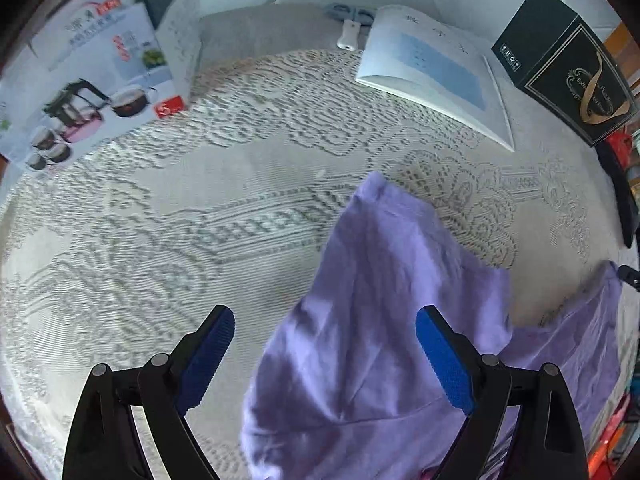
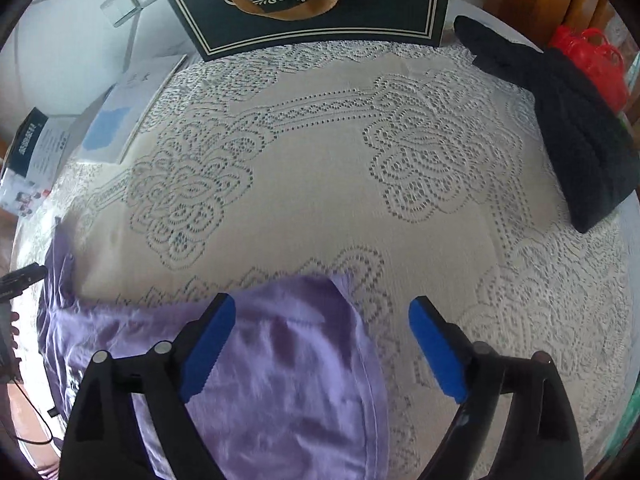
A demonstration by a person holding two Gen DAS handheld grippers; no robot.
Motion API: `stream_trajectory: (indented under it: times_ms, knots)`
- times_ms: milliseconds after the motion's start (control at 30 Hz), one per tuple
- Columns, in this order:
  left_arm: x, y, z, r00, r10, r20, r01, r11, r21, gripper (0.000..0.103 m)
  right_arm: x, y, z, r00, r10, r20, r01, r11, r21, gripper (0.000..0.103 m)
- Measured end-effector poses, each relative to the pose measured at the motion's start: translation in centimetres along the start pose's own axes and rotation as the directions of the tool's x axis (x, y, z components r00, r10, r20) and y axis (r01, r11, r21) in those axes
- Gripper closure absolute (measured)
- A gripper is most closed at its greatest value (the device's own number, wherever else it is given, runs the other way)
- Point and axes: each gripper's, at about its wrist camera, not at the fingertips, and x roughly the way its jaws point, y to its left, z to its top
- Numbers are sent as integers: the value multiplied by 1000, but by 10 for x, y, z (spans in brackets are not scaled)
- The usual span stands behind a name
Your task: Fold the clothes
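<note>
The counter (image 2: 320, 200), under a white lace cloth (image 1: 200, 240), fills the scene. On it, at the near edge, lies one lilac garment (image 1: 380, 320), rumpled: a flap stands up in a peak on the left tool's side, and a rounded edge lies flat below the right tool.

The left tool (image 1: 325, 356) hangs over the raised flap, fingers spread wide and gripping nothing. The right tool (image 2: 322, 344) is just as wide open and empty, with its left finger (image 2: 208, 344) over the cloth.

I can't judge how far the folding has got. To fold well, each tool should pinch one layer at an edge, lift evenly, and lay it smooth.

Counting: two tools, two printed boxes, one dark gift box (image 2: 312, 0), one white booklet (image 1: 436, 76), one black knit item (image 2: 580, 136), one garment.
</note>
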Motion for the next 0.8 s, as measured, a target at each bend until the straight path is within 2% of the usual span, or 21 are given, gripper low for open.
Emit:
stream_trajectory:
  times_ms: [67,167,233,267,300,333,367,400,500,600,733,767,800]
  knots:
    - [4,-11,-4,999,50,7,-50,998,46,9,5,3,0,1000,4,-14,-4,1000,-11,0]
    - [6,-23,-11,994,105,33,-108,991,81,11,13,11,-6,999,-29,-30,27,998,-58,0]
    - [5,-24,-12,994,108,26,-109,992,59,15,19,18,-12,996,-65,-55,59,993,-100,2]
    - [2,-25,-11,994,107,24,-108,993,54,31,21,22,-17,994,-97,-55,89,988,-128,15]
    - [-2,-28,-11,994,102,23,-103,993,51,61,18,28,-20,994,-107,-37,100,981,-165,22]
    - [-5,-29,-10,995,95,17,-95,994,47,81,14,34,-22,995,-101,-18,96,976,-197,49]
    - [-6,-31,-10,996,86,11,-87,995,43,95,10,39,-22,994,-110,-7,106,971,-217,88]
    - [-7,-34,-10,995,94,16,-95,994,52,96,7,42,-22,992,-126,1,123,965,-231,97]
    - [-16,-32,3,992,114,55,-117,992,48,97,-8,49,-13,988,-139,67,153,950,-272,98]
    - [-29,-23,25,987,126,102,-128,992,14,97,-29,45,8,983,-110,148,145,958,-248,99]
    - [-47,-10,54,976,144,164,-140,990,-32,96,-47,45,51,958,-119,261,175,964,-202,99]
    - [-51,-7,61,973,148,179,-143,989,-43,95,-47,47,62,953,-122,279,177,967,-181,99]
    - [-55,-4,68,969,153,194,-145,988,-55,87,-46,47,72,948,-125,292,177,972,-158,99]
